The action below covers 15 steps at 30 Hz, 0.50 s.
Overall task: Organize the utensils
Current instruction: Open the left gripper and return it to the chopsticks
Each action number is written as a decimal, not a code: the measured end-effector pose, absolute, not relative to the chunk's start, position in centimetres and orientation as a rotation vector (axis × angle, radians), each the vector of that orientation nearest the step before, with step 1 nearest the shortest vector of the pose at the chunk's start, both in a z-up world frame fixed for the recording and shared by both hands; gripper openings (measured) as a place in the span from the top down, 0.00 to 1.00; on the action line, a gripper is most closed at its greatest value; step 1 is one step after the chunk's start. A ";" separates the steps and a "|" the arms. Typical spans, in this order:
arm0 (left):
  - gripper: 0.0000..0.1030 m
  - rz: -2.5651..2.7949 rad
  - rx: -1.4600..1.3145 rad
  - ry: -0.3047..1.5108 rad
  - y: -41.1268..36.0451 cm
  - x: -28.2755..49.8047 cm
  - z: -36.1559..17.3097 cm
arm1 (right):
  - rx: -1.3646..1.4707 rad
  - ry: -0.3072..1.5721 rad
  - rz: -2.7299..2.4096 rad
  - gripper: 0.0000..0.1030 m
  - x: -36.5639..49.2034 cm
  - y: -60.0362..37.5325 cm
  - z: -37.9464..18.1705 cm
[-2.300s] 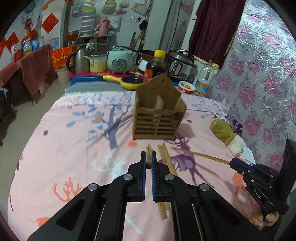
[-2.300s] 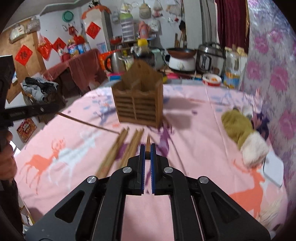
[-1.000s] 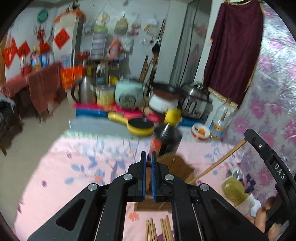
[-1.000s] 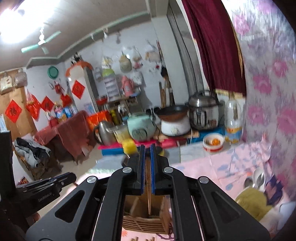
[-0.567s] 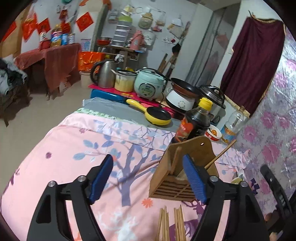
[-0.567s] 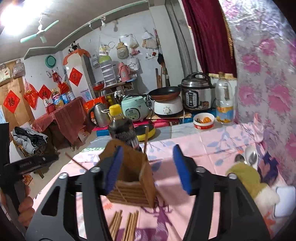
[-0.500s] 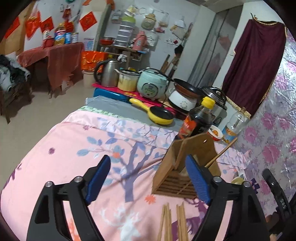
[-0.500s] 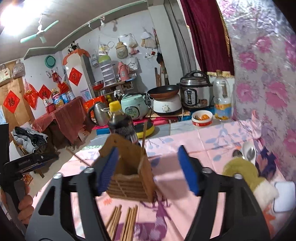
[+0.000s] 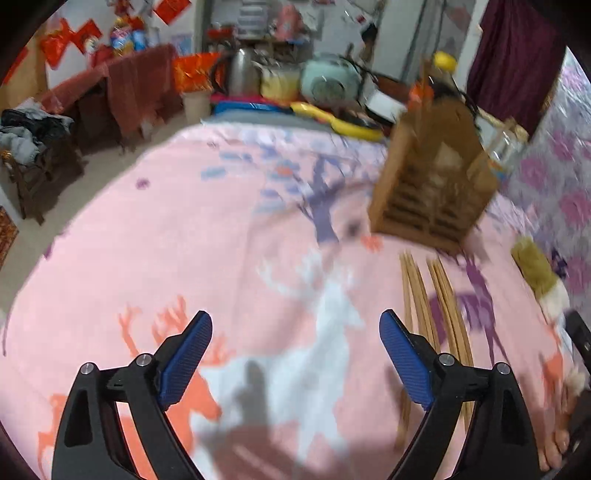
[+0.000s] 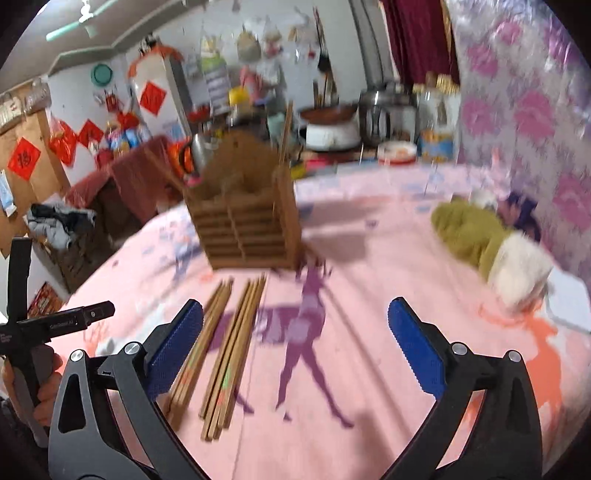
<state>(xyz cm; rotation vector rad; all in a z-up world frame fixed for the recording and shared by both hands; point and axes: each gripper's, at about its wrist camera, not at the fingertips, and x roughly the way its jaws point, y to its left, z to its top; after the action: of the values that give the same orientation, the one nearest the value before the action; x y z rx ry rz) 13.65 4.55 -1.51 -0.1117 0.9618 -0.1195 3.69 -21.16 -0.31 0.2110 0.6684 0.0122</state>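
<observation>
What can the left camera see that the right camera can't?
Only the left wrist view shows the yellow pan behind the table and the pale green rice cooker.

Only the right wrist view shows the ceiling fan, a chopstick standing in the holder, and the person's hand holding the left gripper's handle.

Both show the wooden utensil holder, the chopsticks lying on the pink cloth, and the green mitten. Both grippers are open and empty: left gripper, right gripper.

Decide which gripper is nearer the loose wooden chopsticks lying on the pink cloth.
Right. The right gripper hangs open with the loose wooden chopsticks by its left finger; the left gripper is open, off to their left.
</observation>
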 end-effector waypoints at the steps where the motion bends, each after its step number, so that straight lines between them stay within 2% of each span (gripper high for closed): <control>1: 0.12 -0.137 -0.111 0.966 4.5 13.4 -1.7 | 0.210 0.675 0.016 0.06 3.8 -21.0 -0.5; 15: 0.12 -0.295 0.137 1.012 -1.9 11.6 -3.6 | 0.191 0.739 -0.040 0.06 4.6 -21.3 -1.6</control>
<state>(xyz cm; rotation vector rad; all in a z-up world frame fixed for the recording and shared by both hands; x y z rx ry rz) 11.57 -1.88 -3.65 0.1369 1.0119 -0.2954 4.61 -21.34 -1.65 0.1906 0.7386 -0.0403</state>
